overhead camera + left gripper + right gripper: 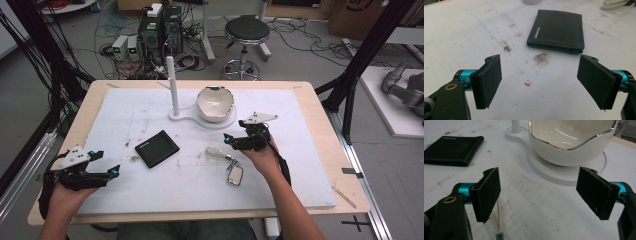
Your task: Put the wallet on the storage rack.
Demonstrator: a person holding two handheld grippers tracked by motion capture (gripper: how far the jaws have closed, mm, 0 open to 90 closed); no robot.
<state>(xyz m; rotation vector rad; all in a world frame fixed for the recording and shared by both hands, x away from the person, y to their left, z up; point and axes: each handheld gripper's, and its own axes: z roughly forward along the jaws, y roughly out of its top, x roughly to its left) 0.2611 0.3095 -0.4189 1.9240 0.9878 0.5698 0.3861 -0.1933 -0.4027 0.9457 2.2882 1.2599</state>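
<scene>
Overhead, a smudged white mat (300,165) tops the wooden table (345,170).

A black wallet (157,148) lies closed and flat on the white counter (150,190), left of centre, white stitching along its edge. To its right a small mirror (235,174) with a clear handle rests flat. Behind them, a white bowl (215,104) with a wavy silver rim sits upright on a white stand (180,116) beside its post.

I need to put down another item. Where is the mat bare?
Bare: left of the wallet toward the left tongs, and the right side beyond the right tongs. Crowded: centre, around the bowl, stand and keyring.
</scene>
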